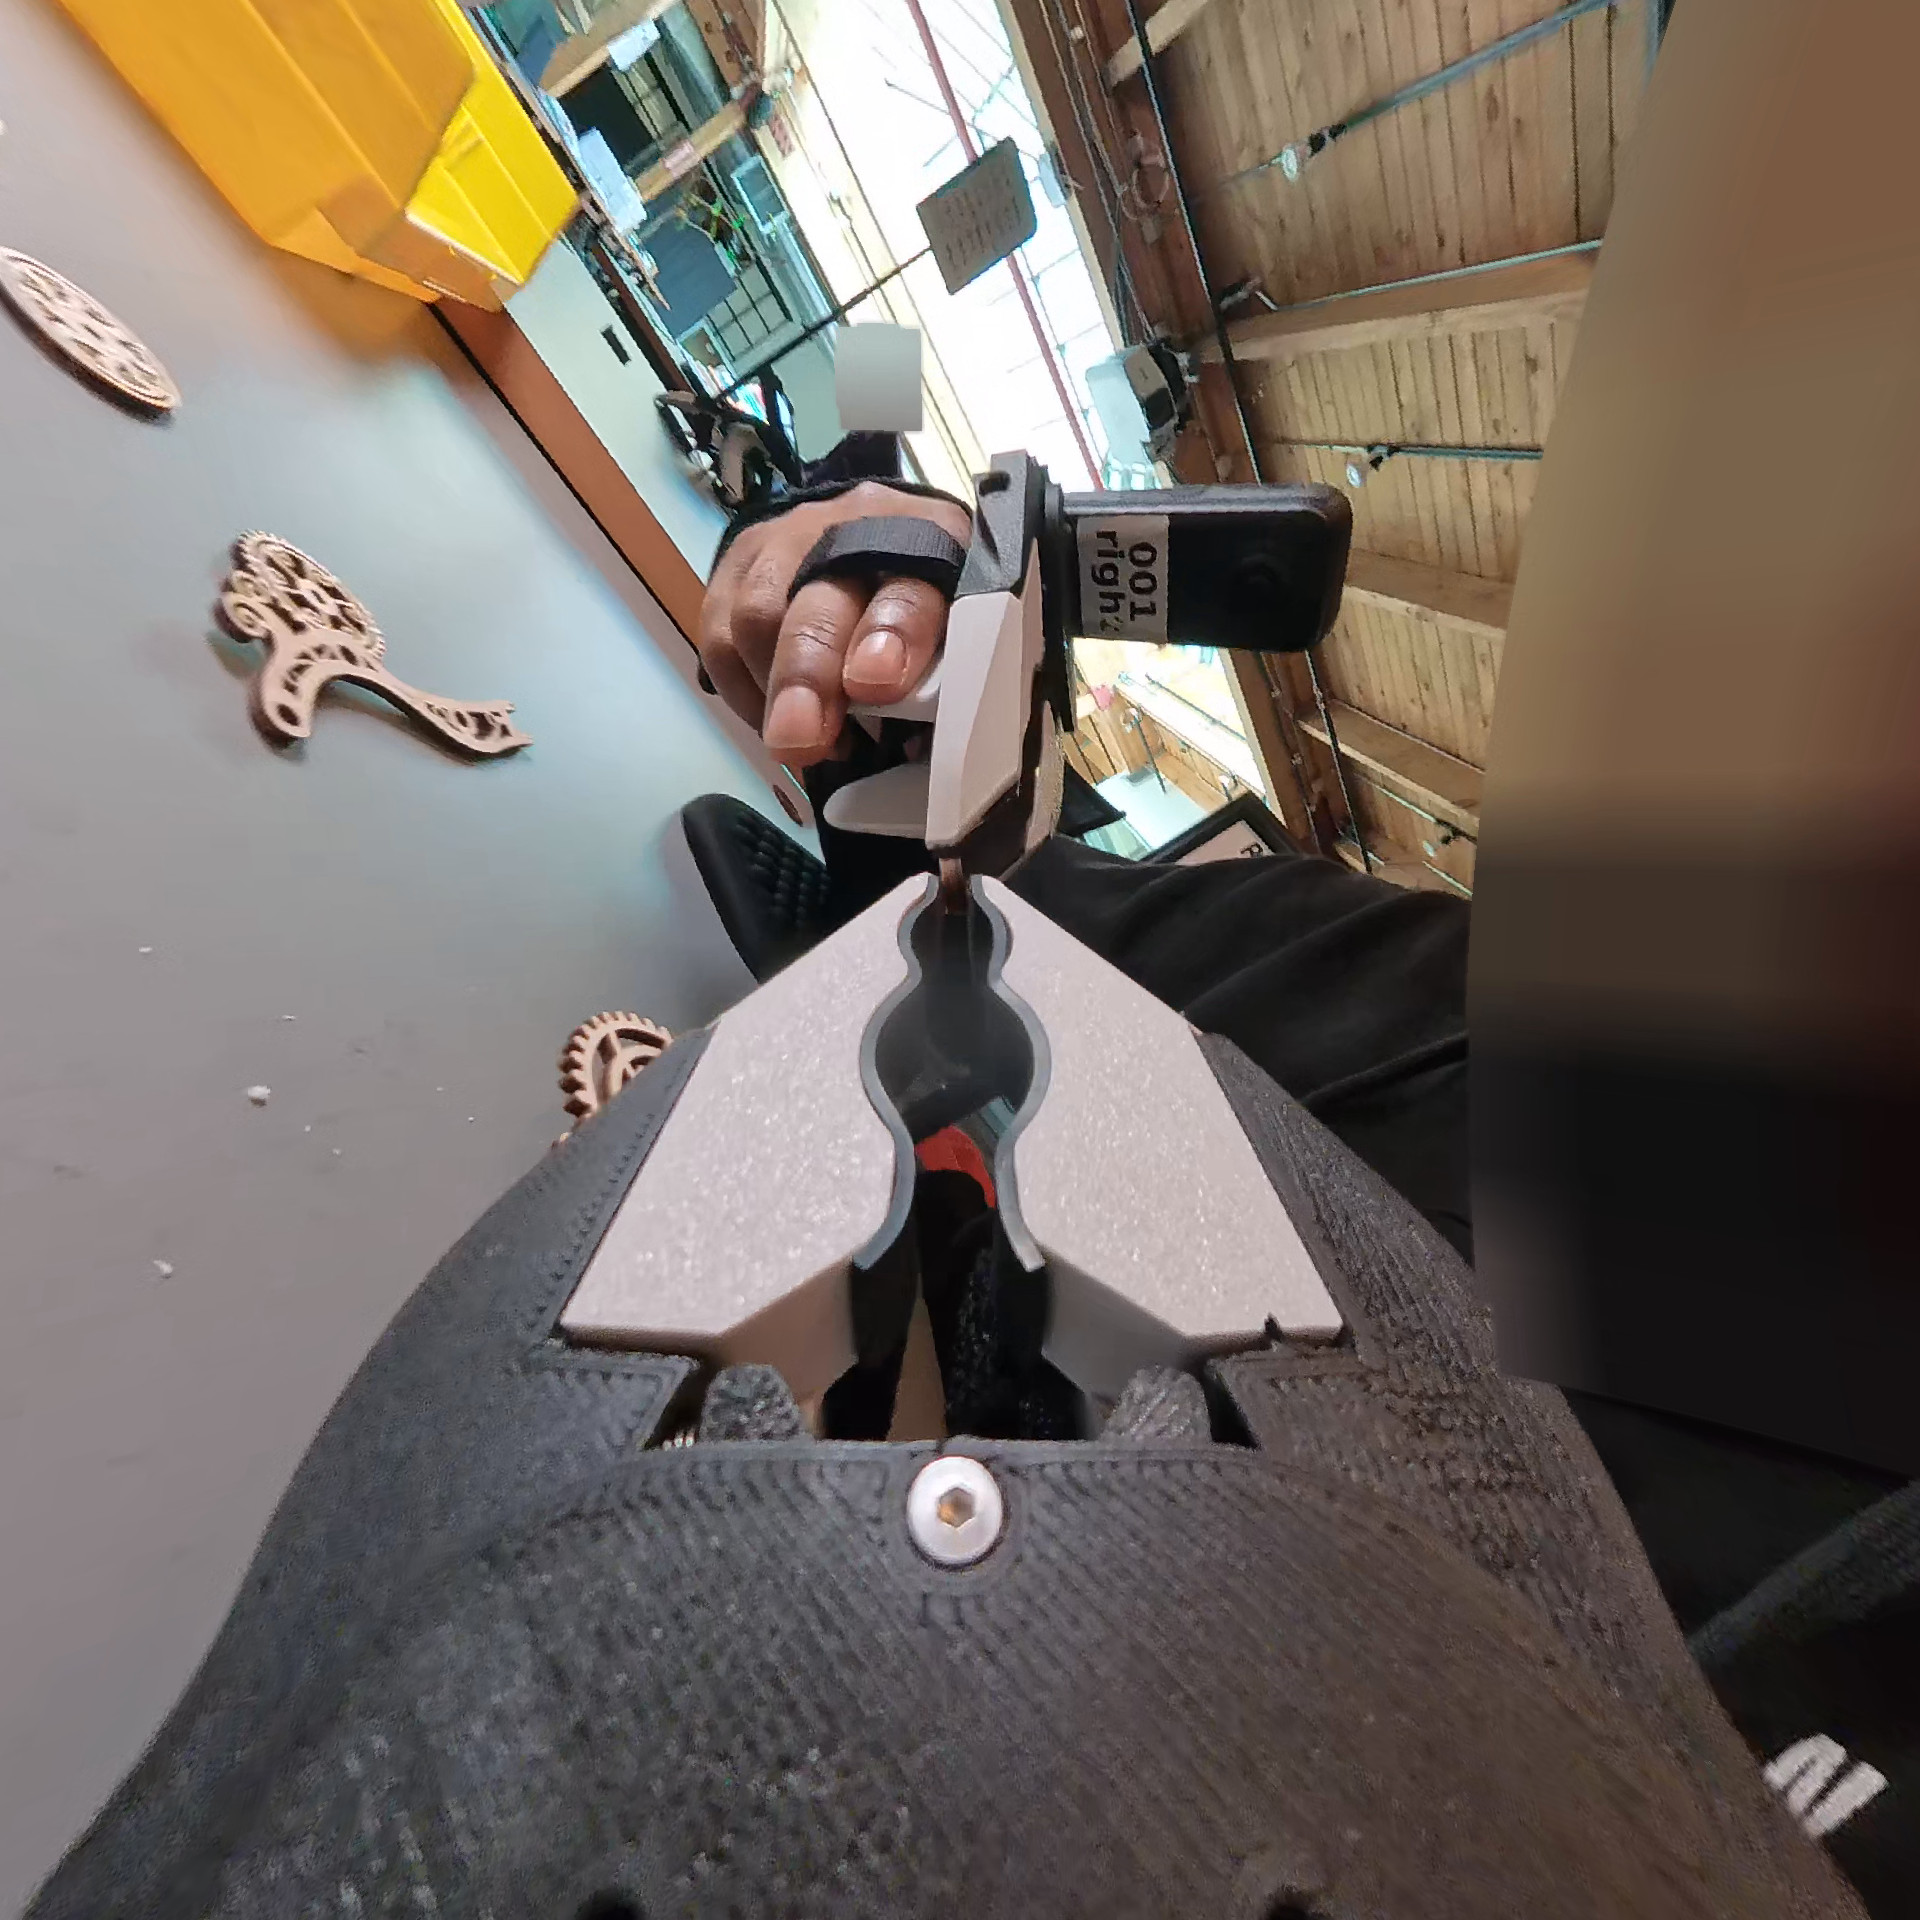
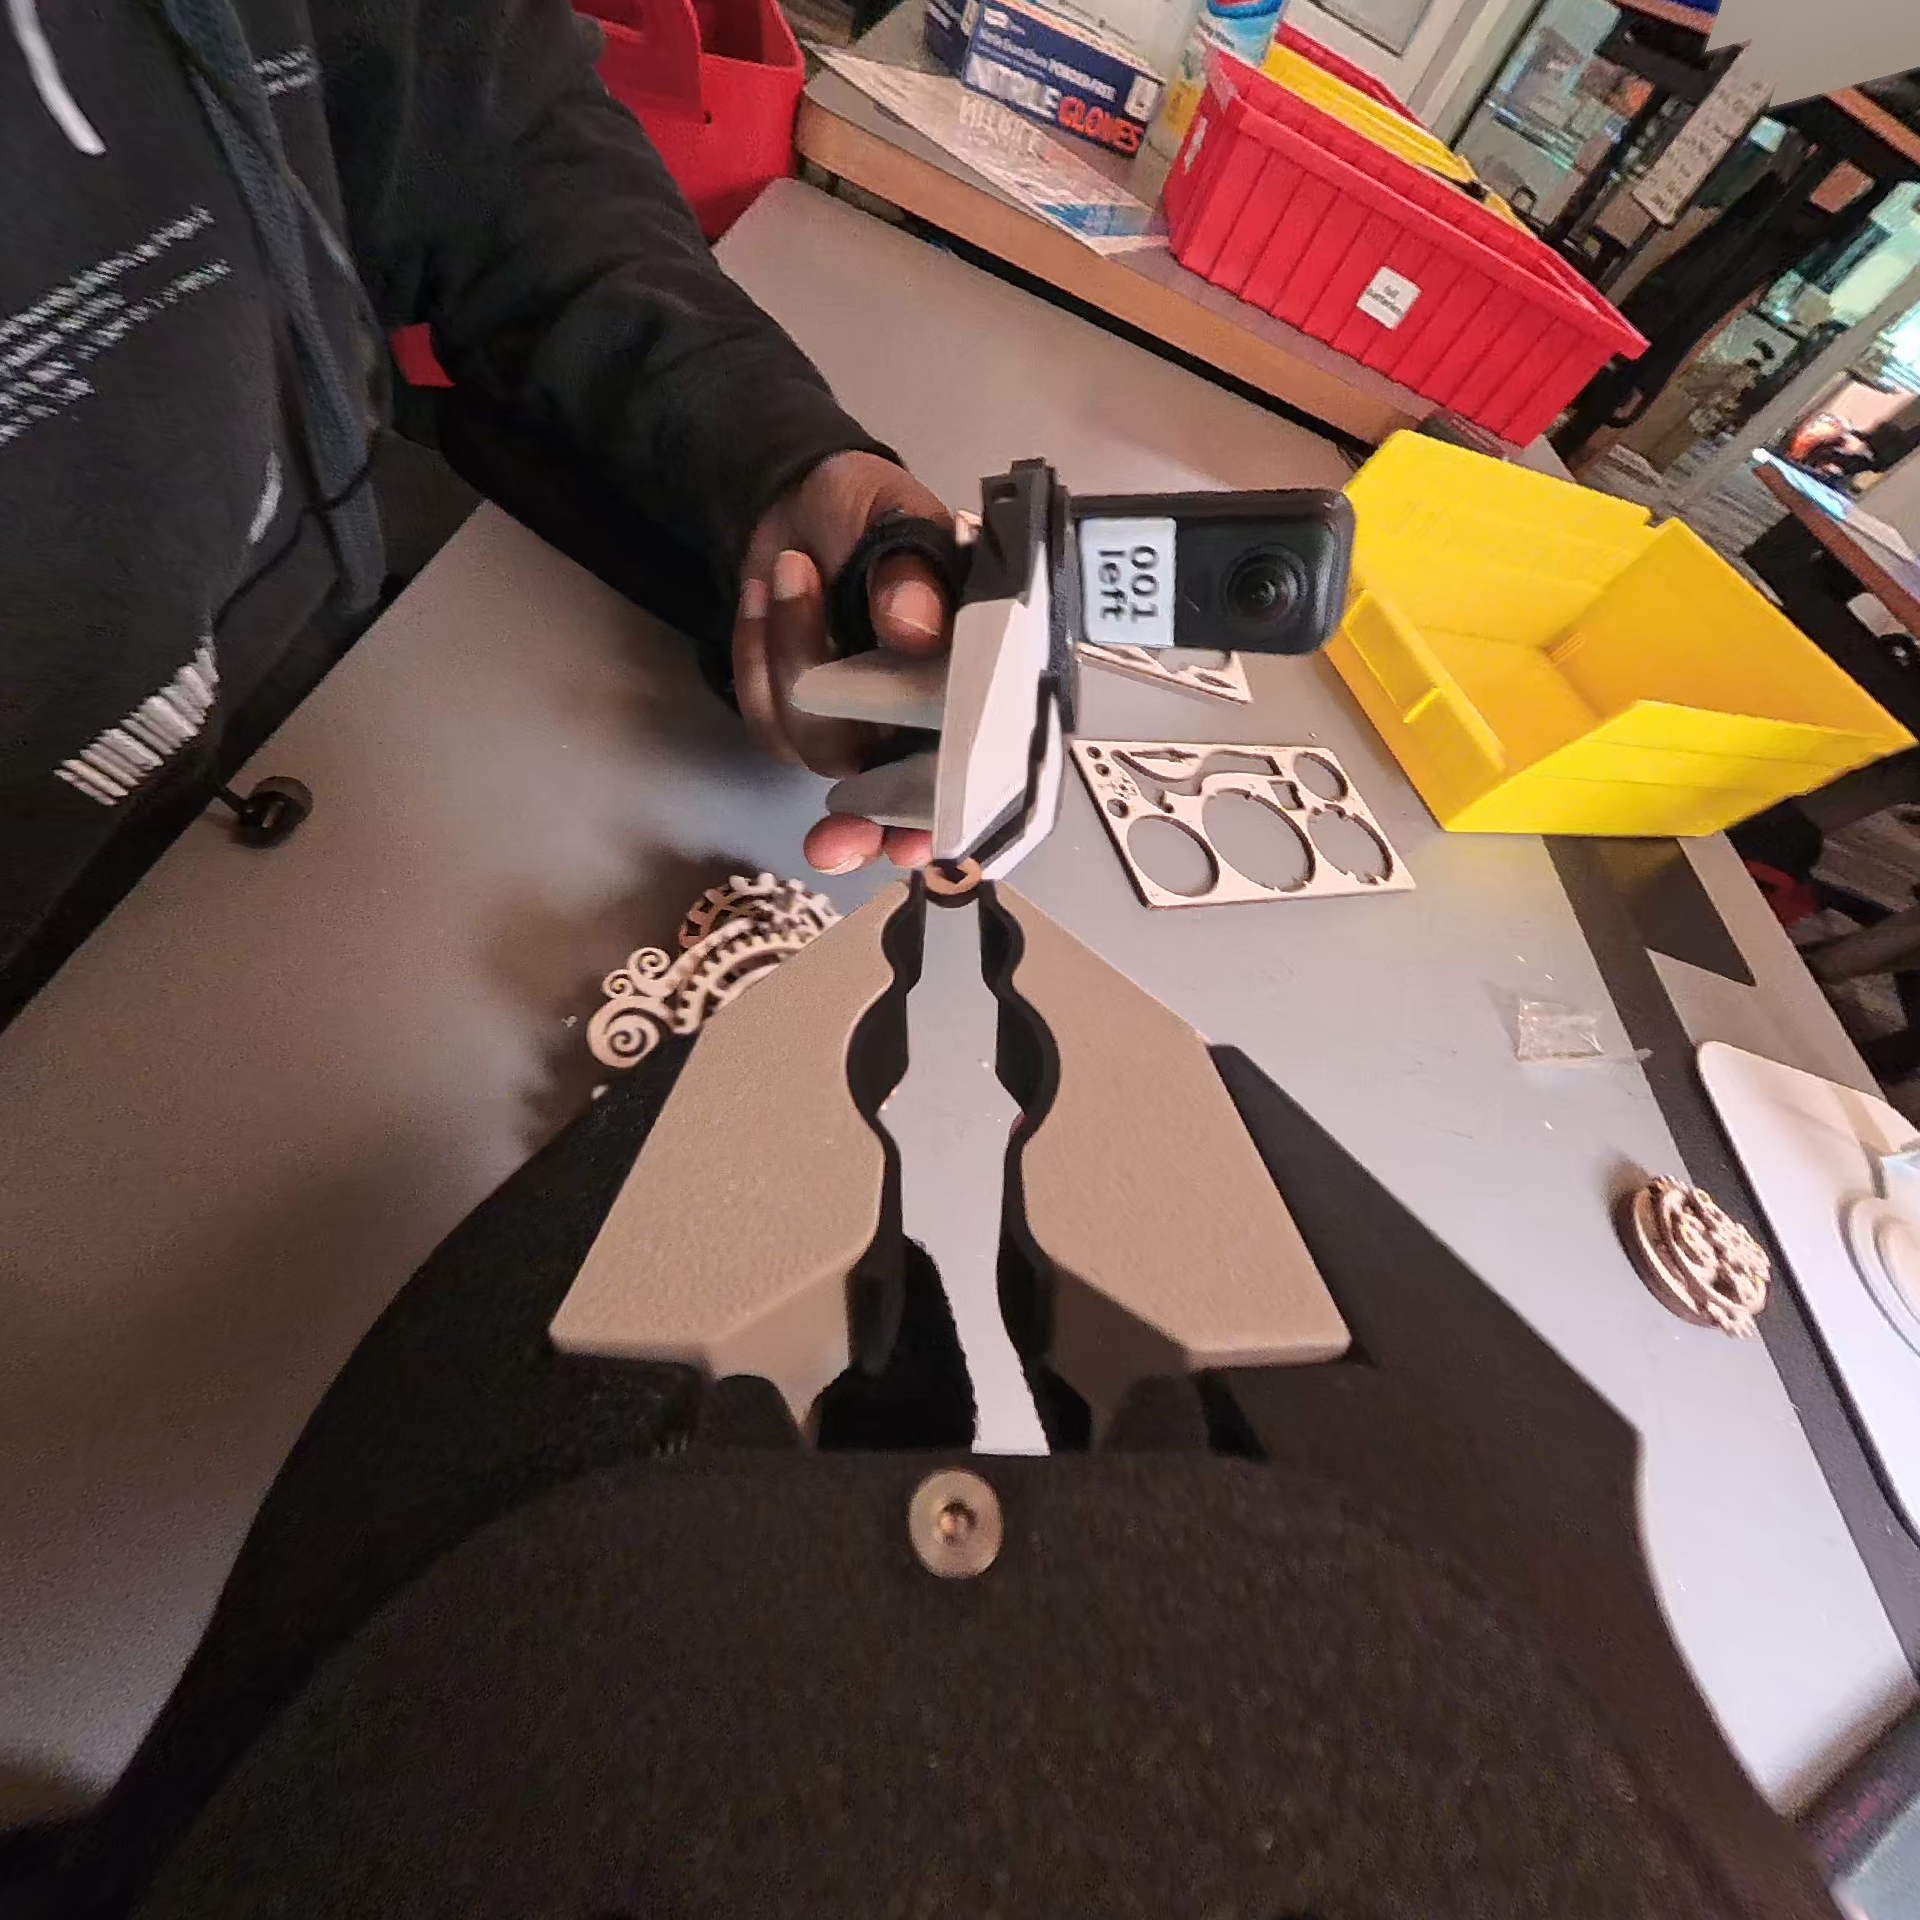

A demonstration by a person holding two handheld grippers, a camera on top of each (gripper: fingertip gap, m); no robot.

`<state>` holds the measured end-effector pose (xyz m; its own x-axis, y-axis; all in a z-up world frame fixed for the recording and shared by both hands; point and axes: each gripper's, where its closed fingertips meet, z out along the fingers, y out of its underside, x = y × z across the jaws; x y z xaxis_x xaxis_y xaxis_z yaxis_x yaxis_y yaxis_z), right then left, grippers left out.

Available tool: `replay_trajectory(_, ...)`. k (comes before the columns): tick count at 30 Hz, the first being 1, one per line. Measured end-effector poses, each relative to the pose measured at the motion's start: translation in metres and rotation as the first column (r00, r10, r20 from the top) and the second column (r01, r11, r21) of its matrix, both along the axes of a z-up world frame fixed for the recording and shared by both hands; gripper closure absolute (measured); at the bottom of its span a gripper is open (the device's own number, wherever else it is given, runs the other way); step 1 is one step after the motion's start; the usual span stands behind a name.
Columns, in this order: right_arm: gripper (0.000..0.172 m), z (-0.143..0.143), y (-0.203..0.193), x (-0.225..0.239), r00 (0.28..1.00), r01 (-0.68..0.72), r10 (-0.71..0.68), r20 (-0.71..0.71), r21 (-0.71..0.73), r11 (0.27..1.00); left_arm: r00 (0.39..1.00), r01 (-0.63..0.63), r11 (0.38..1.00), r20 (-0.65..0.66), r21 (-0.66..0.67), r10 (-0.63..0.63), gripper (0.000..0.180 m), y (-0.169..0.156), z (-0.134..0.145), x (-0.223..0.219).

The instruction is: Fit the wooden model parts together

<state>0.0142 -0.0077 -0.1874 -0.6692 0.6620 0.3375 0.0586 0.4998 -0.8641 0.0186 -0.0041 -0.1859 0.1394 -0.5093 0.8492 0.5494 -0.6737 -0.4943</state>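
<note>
A small round wooden ring with a square hole (image 2: 948, 879) is held in the air above the grey table (image 2: 1299, 1039), where the two grippers meet tip to tip. In the right wrist view my right gripper (image 2: 948, 896) has its pads against the ring's two sides. My left gripper (image 2: 961, 857) comes down from above and pinches the ring's top edge. In the left wrist view the ring shows edge-on as a thin brown strip (image 1: 949, 878) between the nearly closed tips of my left gripper (image 1: 951, 891). My right gripper (image 1: 958, 844) meets it there.
On the table lie an ornate scroll-shaped wooden part (image 2: 707, 966), which also shows in the left wrist view (image 1: 312, 634), a punched-out wooden sheet (image 2: 1247, 821), gear discs (image 2: 1694, 1257) (image 1: 83, 332) and a small gear (image 1: 608, 1055). A yellow bin (image 2: 1610, 665), red bins (image 2: 1382, 239) and a white tray (image 2: 1829, 1195) stand around. The grippers are tip to tip, or close to it.
</note>
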Motion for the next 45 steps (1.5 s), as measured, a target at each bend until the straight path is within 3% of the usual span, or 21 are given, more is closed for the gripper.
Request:
replay_trajectory(8, 0.153, -0.008, 0.014, -0.011, 0.965, 0.257, -0.255, 0.057, -0.023, 0.966, 0.976, -0.217, 0.973, -0.045, -0.074, 0.214, 0.179, 0.015, -0.011, -0.019)
replay_trajectory(14, 0.155, -0.014, 0.013, -0.014, 0.926, 0.373, -0.374, 0.041, 0.038, 0.927, 0.961, -0.274, 0.959, -0.066, -0.071, 0.269, 0.179, 0.015, -0.011, -0.016)
replay_trajectory(25, 0.162, -0.010, 0.014, -0.018, 0.908, 0.416, -0.418, 0.018, 0.076, 0.906, 0.958, -0.285, 0.955, -0.044, -0.078, 0.283, 0.179, 0.013, -0.010, -0.017)
replay_trajectory(29, 0.163, -0.011, 0.011, -0.015, 0.928, 0.370, -0.372, 0.016, 0.086, 0.925, 0.964, -0.261, 0.963, -0.068, -0.064, 0.257, 0.179, 0.011, -0.010, -0.013)
replay_trajectory(32, 0.163, -0.012, 0.006, -0.008, 0.962, 0.259, -0.263, 0.068, 0.064, 0.964, 0.966, -0.196, 0.981, -0.169, 0.002, 0.194, 0.160, 0.006, -0.007, -0.009)
replay_trajectory(35, 0.163, -0.023, 0.000, 0.003, 0.971, 0.138, -0.143, 0.190, 0.040, 0.990, 0.902, -0.152, 0.982, -0.390, 0.108, 0.183, 0.138, 0.002, -0.013, -0.016)
replay_trajectory(39, 0.163, -0.043, -0.009, 0.013, 0.945, 0.032, -0.025, 0.327, -0.016, 0.999, 0.728, -0.050, 0.973, -0.659, 0.224, 0.189, 0.128, -0.004, -0.028, -0.021)
replay_trajectory(41, 0.163, -0.051, -0.010, 0.013, 0.935, 0.021, -0.008, 0.354, -0.032, 0.999, 0.670, -0.001, 0.970, -0.720, 0.242, 0.180, 0.135, -0.007, -0.037, -0.020)
replay_trajectory(45, 0.163, -0.058, -0.011, 0.012, 0.929, 0.000, 0.018, 0.370, -0.048, 0.999, 0.661, 0.060, 0.968, -0.736, 0.245, 0.145, 0.144, -0.010, -0.044, -0.012)
